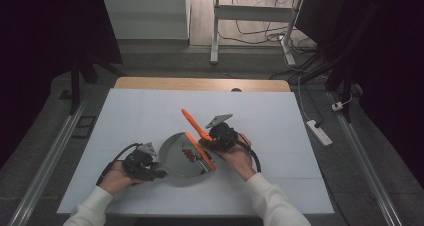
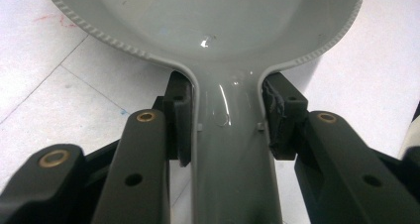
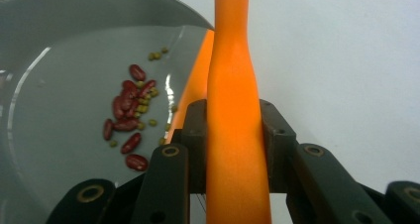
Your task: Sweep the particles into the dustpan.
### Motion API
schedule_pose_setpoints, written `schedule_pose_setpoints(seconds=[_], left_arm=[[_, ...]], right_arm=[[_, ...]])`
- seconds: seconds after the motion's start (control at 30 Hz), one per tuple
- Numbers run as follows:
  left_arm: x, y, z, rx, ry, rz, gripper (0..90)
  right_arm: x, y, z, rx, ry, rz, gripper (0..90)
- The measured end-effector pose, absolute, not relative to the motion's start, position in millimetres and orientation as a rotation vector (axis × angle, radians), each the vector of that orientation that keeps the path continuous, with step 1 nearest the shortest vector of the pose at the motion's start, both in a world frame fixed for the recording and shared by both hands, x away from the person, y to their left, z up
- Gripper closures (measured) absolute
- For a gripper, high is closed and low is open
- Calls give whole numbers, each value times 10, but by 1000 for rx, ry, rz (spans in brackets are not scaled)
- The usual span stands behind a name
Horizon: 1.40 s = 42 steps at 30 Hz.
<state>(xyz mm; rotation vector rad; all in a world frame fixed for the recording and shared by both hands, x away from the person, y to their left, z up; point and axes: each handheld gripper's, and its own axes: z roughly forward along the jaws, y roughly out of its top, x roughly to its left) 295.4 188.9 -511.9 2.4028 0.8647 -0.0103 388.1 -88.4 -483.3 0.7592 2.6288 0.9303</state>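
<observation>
The white surface carries a grey dustpan at its near middle. The left gripper is clamped on the dustpan's handle, jaws tight on either side, bowl straight ahead of it. The right gripper is closed on an orange brush, whose handle runs up and away while the head lies along the pan's right edge. Red and green beans sit inside the pan, left of the brush; a sweep would go that way.
</observation>
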Motion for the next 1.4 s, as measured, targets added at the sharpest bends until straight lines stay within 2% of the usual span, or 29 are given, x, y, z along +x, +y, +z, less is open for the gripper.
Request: schedule_pose_setpoints(seconds=[0.47, 0.87, 1.4], left_arm=[[2948, 1890, -5115, 2402, 870, -9, 616], [2902, 1934, -5103, 2387, 866, 12, 616], [2792, 1945, -5078, 2418, 846, -22, 616]], right_arm=[[3732, -742, -4717, 680, 2681, 1126, 704], [3862, -1123, -4638, 811, 2527, 1061, 704], [3767, -1256, -4806, 866, 2554, 958, 704]])
